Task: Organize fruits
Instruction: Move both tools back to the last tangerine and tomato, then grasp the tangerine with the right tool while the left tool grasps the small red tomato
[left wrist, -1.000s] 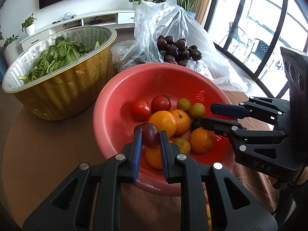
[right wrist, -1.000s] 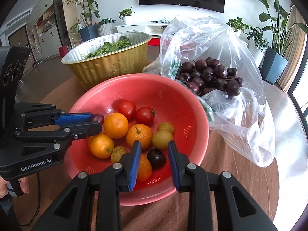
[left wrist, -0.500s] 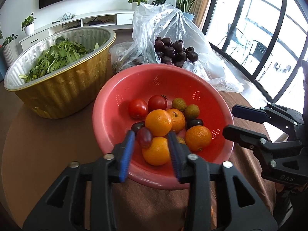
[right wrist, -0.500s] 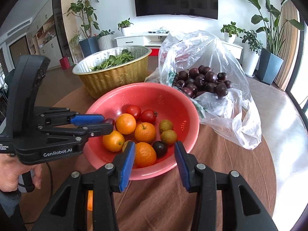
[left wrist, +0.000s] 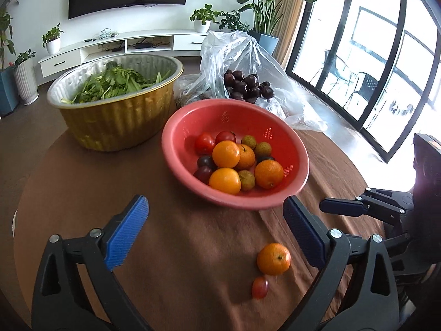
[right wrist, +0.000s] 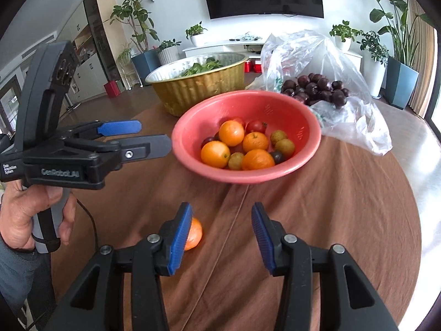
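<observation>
A red colander bowl on the brown tablecloth holds oranges, tomatoes, dark plums and small brownish-green fruits. An orange and a small reddish plum lie loose on the cloth near me; the orange also shows in the right wrist view. My left gripper is open and empty, pulled back from the bowl. My right gripper is open and empty, also back from the bowl.
A gold foil basin of leafy greens stands behind the bowl on the left. A clear plastic bag with several dark plums lies behind on the right. The round table's edge curves close on both sides.
My left gripper let go of the dark plum into the bowl and opened wide. Both grippers opened and drew back from the bowl, bringing the loose orange and plum into view.
</observation>
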Action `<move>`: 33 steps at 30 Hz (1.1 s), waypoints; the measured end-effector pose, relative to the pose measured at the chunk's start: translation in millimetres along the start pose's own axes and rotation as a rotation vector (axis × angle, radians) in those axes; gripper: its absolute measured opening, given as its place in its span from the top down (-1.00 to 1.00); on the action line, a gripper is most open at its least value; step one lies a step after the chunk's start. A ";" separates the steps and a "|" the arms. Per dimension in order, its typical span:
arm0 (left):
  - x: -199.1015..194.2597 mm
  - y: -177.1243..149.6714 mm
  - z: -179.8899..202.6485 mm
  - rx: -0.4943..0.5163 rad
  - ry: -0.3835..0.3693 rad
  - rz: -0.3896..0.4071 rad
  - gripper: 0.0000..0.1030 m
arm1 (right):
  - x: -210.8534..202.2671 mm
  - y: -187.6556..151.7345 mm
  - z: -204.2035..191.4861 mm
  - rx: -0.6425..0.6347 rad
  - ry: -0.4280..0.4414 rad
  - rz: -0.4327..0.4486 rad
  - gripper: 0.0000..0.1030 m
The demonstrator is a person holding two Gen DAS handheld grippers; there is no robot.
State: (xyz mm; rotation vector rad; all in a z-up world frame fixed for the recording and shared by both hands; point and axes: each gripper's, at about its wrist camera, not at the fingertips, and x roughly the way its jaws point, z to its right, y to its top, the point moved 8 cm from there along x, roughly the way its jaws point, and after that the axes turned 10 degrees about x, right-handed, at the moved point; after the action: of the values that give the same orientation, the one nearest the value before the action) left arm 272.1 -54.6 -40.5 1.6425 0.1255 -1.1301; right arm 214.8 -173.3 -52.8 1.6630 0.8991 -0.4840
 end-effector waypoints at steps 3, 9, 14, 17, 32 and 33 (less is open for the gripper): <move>-14.3 -27.5 4.0 -0.014 0.006 -0.013 -0.93 | 9.7 -14.8 -11.1 0.016 0.029 -0.044 -0.09; -37.1 -77.2 8.3 -0.068 0.038 -0.021 -0.99 | 24.8 -26.5 -30.1 -0.001 0.050 -0.075 -0.17; -49.1 -104.5 7.1 -0.097 0.049 -0.025 -1.00 | 34.7 -25.9 -30.6 0.009 0.047 -0.091 -0.16; -50.2 -111.9 6.9 -0.104 0.050 -0.032 -0.99 | 40.2 -26.0 -29.3 0.017 0.031 -0.104 -0.16; -36.6 -115.7 18.1 -0.082 0.039 -0.077 -1.00 | 55.0 -28.2 -23.7 0.041 0.046 -0.153 0.10; -35.9 -116.5 18.9 -0.079 0.041 -0.082 -1.00 | 55.9 -27.7 -24.1 0.041 0.048 -0.153 0.12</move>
State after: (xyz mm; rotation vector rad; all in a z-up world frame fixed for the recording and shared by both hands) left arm 172.8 -6.3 -95.4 1.6028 0.2627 -1.1393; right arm 225.1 -131.0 -103.5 1.6560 1.0637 -0.5721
